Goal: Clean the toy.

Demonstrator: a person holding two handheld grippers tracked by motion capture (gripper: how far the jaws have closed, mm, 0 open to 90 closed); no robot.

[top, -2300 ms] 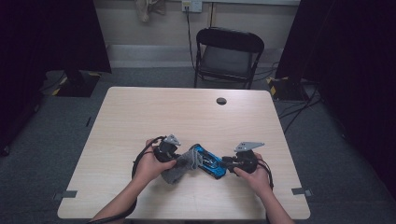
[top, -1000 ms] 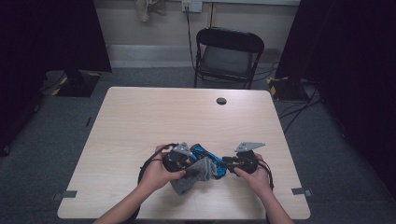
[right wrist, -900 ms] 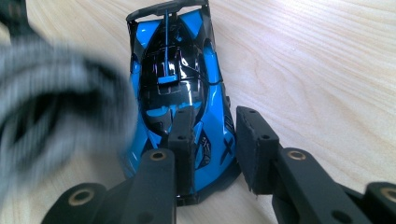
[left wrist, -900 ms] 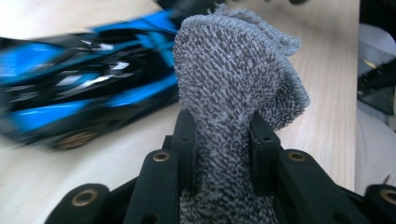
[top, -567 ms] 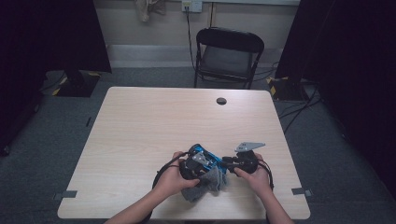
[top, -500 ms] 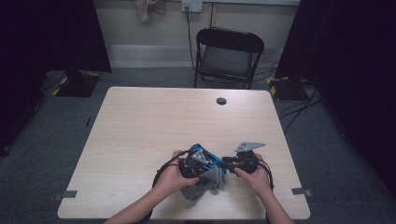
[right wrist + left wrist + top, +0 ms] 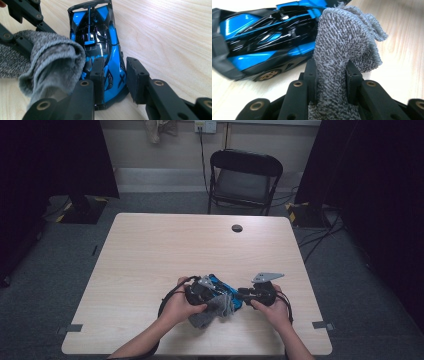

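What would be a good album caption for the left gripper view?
Left gripper, jaws shut on a grey cloth, beside a blue-and-black toy car.

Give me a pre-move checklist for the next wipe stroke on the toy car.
1. Left hand-held gripper clamped on the grey cloth: ok.
2. Cloth touching the blue and black toy car: ok, draped against its side.
3. Right hand-held gripper bracing the car: cannot tell; jaws straddle one end, a gap shows on one side.
4. Car flat on the wooden table: ok.
5. Free table space around the car: ok.
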